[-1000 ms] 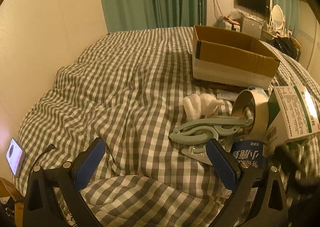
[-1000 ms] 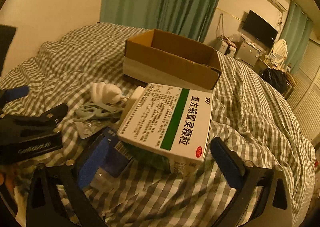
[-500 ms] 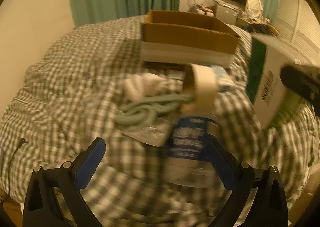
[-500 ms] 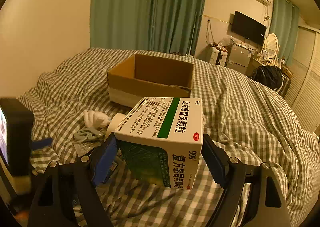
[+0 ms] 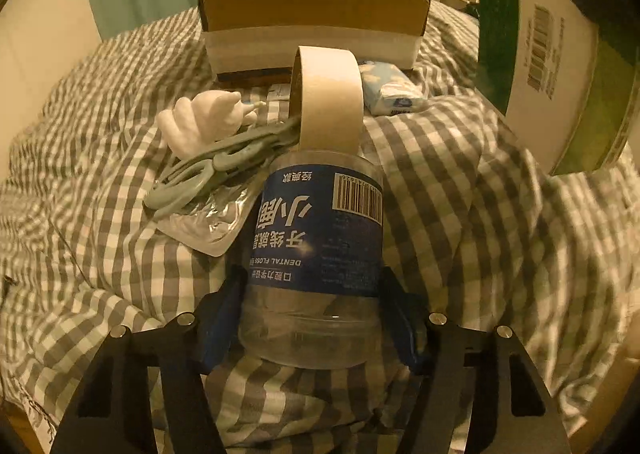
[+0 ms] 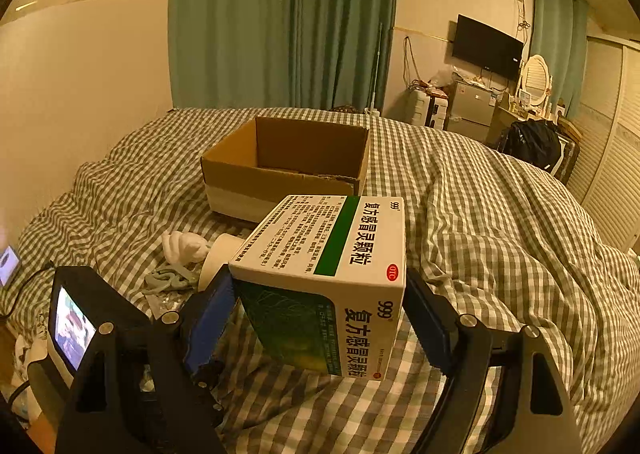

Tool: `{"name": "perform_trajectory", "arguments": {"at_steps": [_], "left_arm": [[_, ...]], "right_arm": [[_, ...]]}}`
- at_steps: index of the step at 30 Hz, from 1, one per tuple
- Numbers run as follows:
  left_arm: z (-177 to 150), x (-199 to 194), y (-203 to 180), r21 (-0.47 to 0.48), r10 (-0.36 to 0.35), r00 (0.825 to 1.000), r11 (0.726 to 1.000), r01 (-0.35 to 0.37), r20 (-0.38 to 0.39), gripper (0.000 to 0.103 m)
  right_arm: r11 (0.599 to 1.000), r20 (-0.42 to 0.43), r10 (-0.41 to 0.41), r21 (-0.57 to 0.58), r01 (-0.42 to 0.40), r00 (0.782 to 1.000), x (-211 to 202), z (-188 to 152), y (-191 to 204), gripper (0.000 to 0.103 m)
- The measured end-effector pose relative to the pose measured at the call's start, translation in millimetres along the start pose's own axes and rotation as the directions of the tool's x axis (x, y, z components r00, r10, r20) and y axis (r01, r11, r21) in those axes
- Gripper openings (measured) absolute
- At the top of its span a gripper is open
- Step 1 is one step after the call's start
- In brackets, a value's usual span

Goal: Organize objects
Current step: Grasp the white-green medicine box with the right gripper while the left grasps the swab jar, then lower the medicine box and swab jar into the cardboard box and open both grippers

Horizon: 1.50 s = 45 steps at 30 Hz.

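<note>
My left gripper (image 5: 312,318) is shut on a clear dental floss jar (image 5: 316,250) with a blue label, lying on the checked bedspread. Just beyond the jar stand a roll of masking tape (image 5: 328,98), pale green scissors (image 5: 216,170), a foil blister pack (image 5: 208,222) and a white wad (image 5: 200,122). My right gripper (image 6: 316,314) is shut on a white and green medicine box (image 6: 332,254), held above the bed; the same medicine box (image 5: 548,54) fills the right of the left wrist view. An open cardboard box (image 6: 288,162) sits further back on the bed.
A small tissue pack (image 5: 392,90) lies by the cardboard box (image 5: 312,18). The left gripper's body with its lit screen (image 6: 72,326) shows at lower left in the right wrist view. A phone (image 6: 8,266) lies at the bed's left edge. Furniture and a TV (image 6: 486,46) stand behind.
My left gripper moved forward and closed on the floss jar. My right gripper closed on the medicine box and lifted it off the bed.
</note>
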<state>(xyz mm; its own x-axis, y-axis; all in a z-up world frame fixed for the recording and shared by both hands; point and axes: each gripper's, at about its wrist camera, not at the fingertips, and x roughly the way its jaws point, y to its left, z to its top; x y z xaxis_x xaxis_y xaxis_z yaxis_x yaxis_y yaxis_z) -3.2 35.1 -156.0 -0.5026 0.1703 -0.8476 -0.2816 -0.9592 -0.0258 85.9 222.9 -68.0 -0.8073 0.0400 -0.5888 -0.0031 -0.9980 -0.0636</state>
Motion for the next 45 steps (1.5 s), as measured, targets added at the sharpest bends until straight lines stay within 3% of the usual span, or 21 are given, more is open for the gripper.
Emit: {"name": "perform_trajectory", "arguments": {"at_steps": [8,15,19,26,32,36,39,45], "left_arm": [[4,-38,8,-0.011,-0.014,0.998,1.0,0.014,0.06,0.065],[24,-84,11,-0.014,-0.004,0.986,1.0,0.006,0.169,0.065],[47,-111,9,-0.011,0.001,0.968,1.0,0.002,0.251,0.065],[113,-129,19,-0.029,0.012,0.94,1.0,-0.002,0.34,0.065],[180,-122,36,-0.034,0.037,0.918,0.999,-0.026,0.394,0.065],[215,-107,43,-0.035,0.05,0.915,0.999,-0.039,0.4,0.065],[233,-87,46,-0.028,0.065,0.919,0.998,-0.059,0.388,0.065],[257,-30,49,-0.027,0.055,0.946,0.998,-0.049,0.32,0.065]], "right_arm": [[1.0,0.048,0.012,-0.011,-0.012,0.999,-24,9,4,0.081],[0.999,0.086,0.037,-0.016,-0.035,0.996,-42,19,4,0.081],[0.999,0.113,0.046,-0.026,-0.044,0.993,-46,35,3,0.081],[0.997,0.185,0.076,-0.012,-0.075,0.98,-43,93,-6,0.081],[0.995,0.245,0.099,-0.002,-0.101,0.964,-18,150,-8,0.081],[0.991,0.236,0.121,0.03,-0.131,0.964,19,177,-12,0.081],[0.988,0.203,0.132,0.049,-0.144,0.97,53,185,-17,0.081],[0.98,0.097,0.161,0.103,-0.171,0.982,129,183,-28,0.081]]}}
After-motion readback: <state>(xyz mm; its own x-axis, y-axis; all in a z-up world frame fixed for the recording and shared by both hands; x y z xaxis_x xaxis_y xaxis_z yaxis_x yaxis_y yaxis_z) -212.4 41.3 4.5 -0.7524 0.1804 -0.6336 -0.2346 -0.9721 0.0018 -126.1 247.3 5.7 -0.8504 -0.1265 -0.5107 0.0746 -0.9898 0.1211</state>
